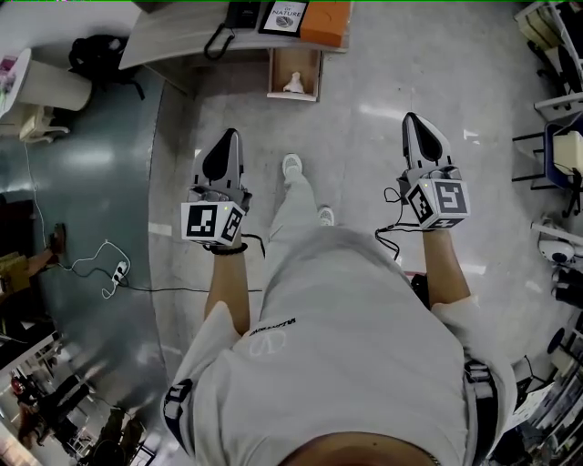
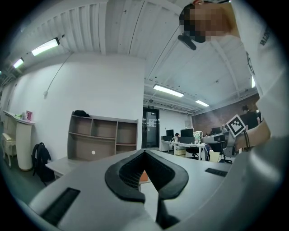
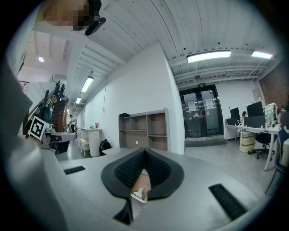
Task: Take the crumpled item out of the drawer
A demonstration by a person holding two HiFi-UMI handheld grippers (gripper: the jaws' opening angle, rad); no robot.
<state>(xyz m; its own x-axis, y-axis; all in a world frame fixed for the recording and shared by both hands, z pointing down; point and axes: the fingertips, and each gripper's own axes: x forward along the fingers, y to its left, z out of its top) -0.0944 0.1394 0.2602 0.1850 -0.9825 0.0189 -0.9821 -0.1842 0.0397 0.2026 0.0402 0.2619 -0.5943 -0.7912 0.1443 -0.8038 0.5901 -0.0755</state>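
Observation:
An open wooden drawer (image 1: 293,73) juts from under the desk at the top of the head view. In it lies a white crumpled item (image 1: 293,84). Both grippers hang in the air well short of the drawer, pointing toward it. My left gripper (image 1: 230,135) is below and left of the drawer, shut, with nothing held (image 2: 144,152). Farther right, my right gripper (image 1: 410,118) is shut and also empty (image 3: 144,150). Through the gap under its jaws, the right gripper view shows the drawer (image 3: 143,181) and the white item (image 3: 137,194).
A grey desk (image 1: 182,32) carries a black phone (image 1: 239,14), a book (image 1: 283,16) and an orange box (image 1: 326,23). A black backpack (image 1: 96,55) lies at the left. A cable with a power strip (image 1: 118,271) runs over the floor. Chairs and equipment (image 1: 560,155) crowd the right edge.

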